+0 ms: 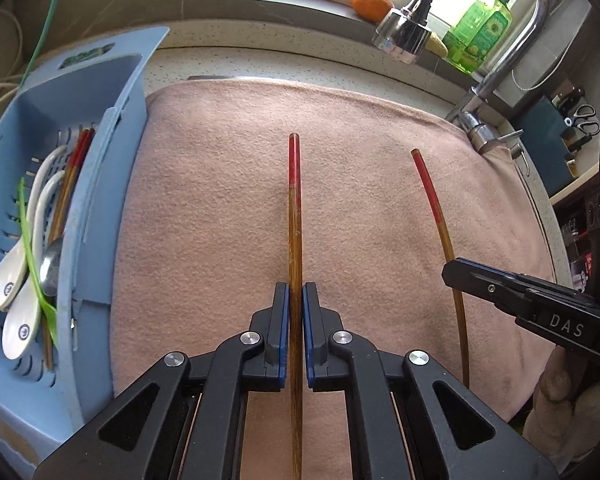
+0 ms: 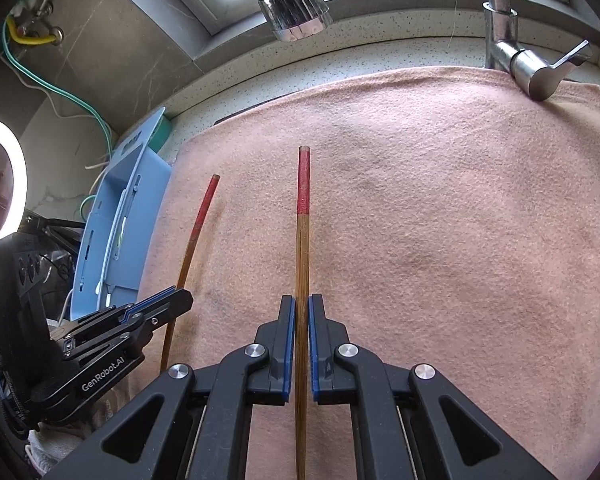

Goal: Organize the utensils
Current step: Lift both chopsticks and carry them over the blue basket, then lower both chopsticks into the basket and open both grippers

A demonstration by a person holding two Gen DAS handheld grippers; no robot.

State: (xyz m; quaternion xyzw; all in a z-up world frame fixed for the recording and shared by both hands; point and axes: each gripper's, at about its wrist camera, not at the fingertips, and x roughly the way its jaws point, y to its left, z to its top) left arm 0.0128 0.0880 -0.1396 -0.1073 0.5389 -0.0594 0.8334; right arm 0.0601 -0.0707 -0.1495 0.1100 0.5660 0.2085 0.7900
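Left fingers [image 1: 295,300]: closed tight on a brown bamboo chopstick with a red-painted end [image 1: 295,216], blue pads pressing its shaft from both sides.
Right fingers [image 2: 302,314]: closed the same way on a second brown bamboo chopstick with a red end [image 2: 303,240].
Chopsticks: both point away from the cameras over the pink fleece cloth [image 1: 220,200]; their near ends are cut off by the lower frame edges.
Contact: whether the far tips touch the cloth cannot be told.
Blue plastic slotted drainer basket [image 1: 100,184]: just beside the cloth's left edge on the speckled table [image 1: 228,64].
Basket contents: white ceramic spoons [image 1: 24,280], a metal spoon [image 1: 51,268] and more red-ended chopsticks, partly hidden behind its wall.
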